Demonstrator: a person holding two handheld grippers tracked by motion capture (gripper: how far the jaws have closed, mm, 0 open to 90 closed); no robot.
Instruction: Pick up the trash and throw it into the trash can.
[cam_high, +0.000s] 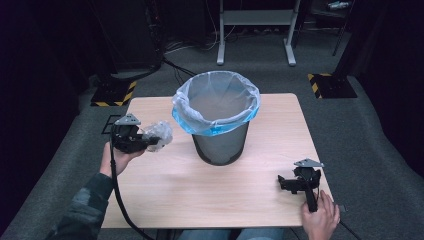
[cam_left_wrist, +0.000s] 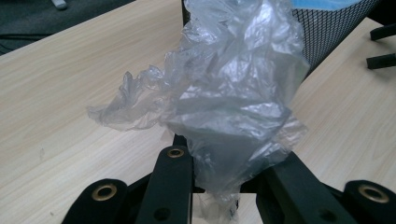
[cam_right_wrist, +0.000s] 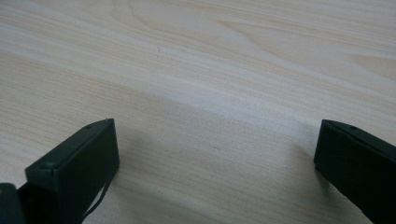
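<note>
My left claw (cam_high: 150, 142) is clamped on a crumpled wad of clear plastic film (cam_high: 159, 134), held above the pale wooden table (cam_high: 165, 195). The black mesh bin with its blue-rimmed liner (cam_high: 218, 120) stands at my three o'clock, nearer this hand, so I judge the drop goes there. My right claw (cam_high: 287, 184) rests wide open and empty at five o'clock of the bin.

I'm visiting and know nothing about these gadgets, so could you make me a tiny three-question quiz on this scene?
1. True or false: the left gripper holds crumpled clear plastic.
2. The right gripper has its jaws: A) apart with nothing between them, B) clamped on the bin.
3. Fill in: the mesh bin on the table is lined with a ____ bag.

Key: 1 true; 2 A; 3 blue.
</note>
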